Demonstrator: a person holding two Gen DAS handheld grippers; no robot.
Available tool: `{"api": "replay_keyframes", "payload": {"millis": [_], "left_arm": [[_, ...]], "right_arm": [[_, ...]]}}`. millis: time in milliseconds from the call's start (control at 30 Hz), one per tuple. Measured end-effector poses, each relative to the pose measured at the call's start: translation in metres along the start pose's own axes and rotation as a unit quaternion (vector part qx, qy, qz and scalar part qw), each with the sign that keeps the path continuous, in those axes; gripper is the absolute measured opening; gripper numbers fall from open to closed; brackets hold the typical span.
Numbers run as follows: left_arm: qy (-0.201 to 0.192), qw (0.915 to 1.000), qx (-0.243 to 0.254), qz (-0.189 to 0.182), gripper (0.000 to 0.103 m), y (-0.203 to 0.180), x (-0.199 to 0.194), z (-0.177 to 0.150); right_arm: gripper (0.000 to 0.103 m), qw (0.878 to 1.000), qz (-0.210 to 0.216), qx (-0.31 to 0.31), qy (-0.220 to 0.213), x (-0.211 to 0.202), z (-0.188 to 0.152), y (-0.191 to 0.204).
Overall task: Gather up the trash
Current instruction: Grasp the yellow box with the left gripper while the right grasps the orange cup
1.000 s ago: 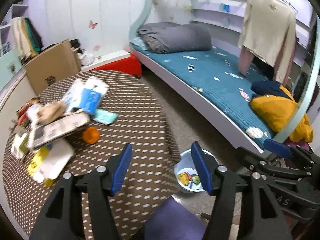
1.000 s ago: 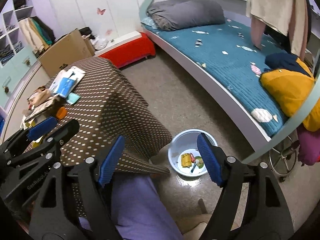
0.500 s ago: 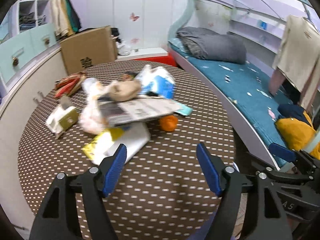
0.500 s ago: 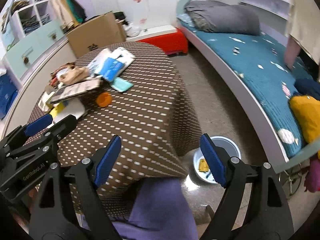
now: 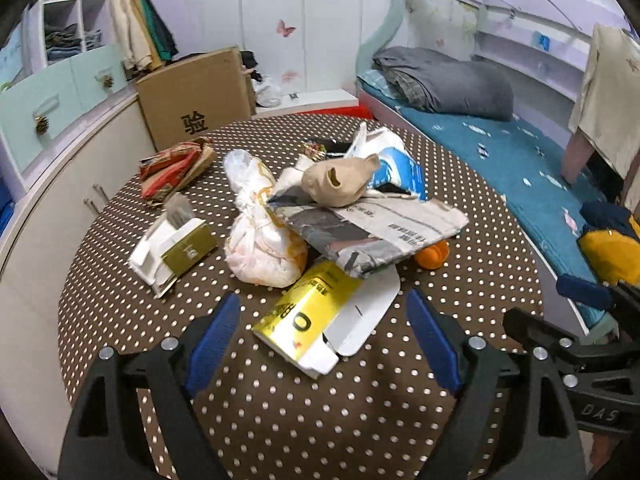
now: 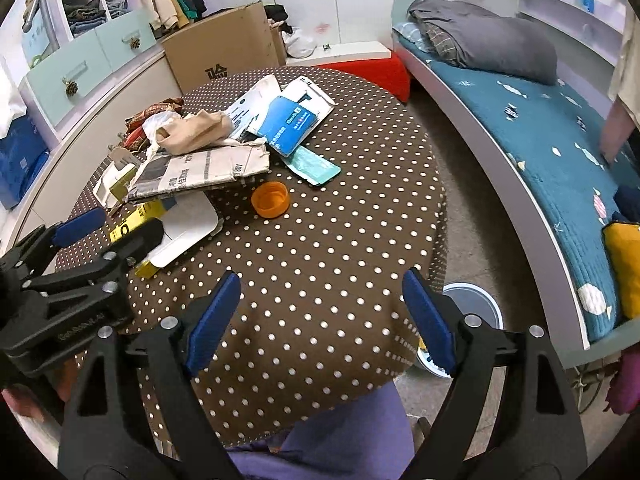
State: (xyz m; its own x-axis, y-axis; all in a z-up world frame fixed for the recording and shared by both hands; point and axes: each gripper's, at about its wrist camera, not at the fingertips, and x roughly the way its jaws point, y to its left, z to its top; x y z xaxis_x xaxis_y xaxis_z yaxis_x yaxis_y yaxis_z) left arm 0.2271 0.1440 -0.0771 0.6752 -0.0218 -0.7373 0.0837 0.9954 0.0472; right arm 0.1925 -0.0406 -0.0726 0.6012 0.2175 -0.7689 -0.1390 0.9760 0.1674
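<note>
Round table [image 5: 460, 292] in brown polka-dot cloth is carrying a trash heap [image 5: 320, 208] across its far half. Folded newspaper [image 5: 372, 228] is lying on top, long axis running left-right in the left wrist view. Flattened yellow carton [image 5: 308, 316] is pointing its long axis diagonally, near end toward the left gripper [image 5: 326, 336], just ahead of the tips. Left jaws are opening, nothing between them. Right gripper [image 6: 322, 318] is hanging over bare cloth, jaws apart, empty. Orange cap [image 6: 270, 199] is sitting well ahead of it.

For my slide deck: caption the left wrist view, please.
Left gripper, jaws opening, empty, above a yellow carton on the littered polka-dot table.
</note>
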Motion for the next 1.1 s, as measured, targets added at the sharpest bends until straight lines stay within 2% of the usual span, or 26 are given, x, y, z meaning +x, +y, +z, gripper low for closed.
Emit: {"api": "replay_keyframes", "payload": {"millis": [67, 200, 333, 400, 467, 567, 667, 767, 833, 867, 900, 1100], "left_arm": [[0.016, 0.9996, 0.006, -0.021, 0.083, 0.002, 0.012, 0.001], [0.041, 0.9987, 0.003, -0.032, 0.083, 0.003, 0.034, 0.003], [0.057, 0.9979, -0.021, -0.023, 0.083, 0.010, 0.051, 0.002], [0.053, 0.9968, -0.051, -0.032, 0.078, 0.019, 0.050, 0.001], [0.048, 0.9964, -0.062, -0.032, 0.064, 0.024, 0.048, 0.002], [0.046, 0.9951, -0.080, -0.035, 0.059, 0.030, 0.046, -0.001], [0.042, 0.9937, -0.097, -0.036, 0.055, 0.037, 0.041, -0.003], [0.042, 0.9927, -0.108, -0.035, 0.054, 0.041, 0.036, -0.009], [0.042, 0.9918, -0.116, -0.033, 0.053, 0.044, 0.030, -0.013], [0.041, 0.9916, -0.118, -0.034, 0.053, 0.045, 0.025, -0.016], [0.039, 0.9915, -0.119, -0.034, 0.053, 0.046, 0.021, -0.018], [0.023, 0.9917, -0.124, -0.022, 0.053, 0.046, 0.004, -0.016]], "right_arm": [[0.082, 1.000, 0.000, -0.002, 0.003, 0.004, 0.002, 0.002], [0.082, 1.000, 0.000, -0.006, 0.008, 0.014, 0.008, 0.004], [0.082, 1.000, 0.002, -0.018, 0.009, 0.025, 0.017, 0.005], [0.082, 1.000, -0.004, -0.020, 0.013, 0.032, 0.022, 0.004], [0.082, 1.000, 0.006, -0.026, 0.015, 0.039, 0.026, 0.006], [0.080, 0.999, 0.022, -0.044, 0.017, 0.047, 0.030, 0.012], [0.065, 0.997, 0.044, -0.065, 0.022, 0.057, 0.036, 0.023], [0.056, 0.995, 0.052, -0.080, 0.022, 0.069, 0.040, 0.031], [0.044, 0.995, 0.026, -0.097, 0.007, 0.074, 0.041, 0.037], [0.032, 0.995, 0.021, -0.101, 0.005, 0.076, 0.042, 0.038], [0.030, 0.995, 0.018, -0.102, 0.003, 0.077, 0.043, 0.039], [0.029, 0.996, 0.027, -0.089, 0.009, 0.070, 0.040, 0.032]]}}
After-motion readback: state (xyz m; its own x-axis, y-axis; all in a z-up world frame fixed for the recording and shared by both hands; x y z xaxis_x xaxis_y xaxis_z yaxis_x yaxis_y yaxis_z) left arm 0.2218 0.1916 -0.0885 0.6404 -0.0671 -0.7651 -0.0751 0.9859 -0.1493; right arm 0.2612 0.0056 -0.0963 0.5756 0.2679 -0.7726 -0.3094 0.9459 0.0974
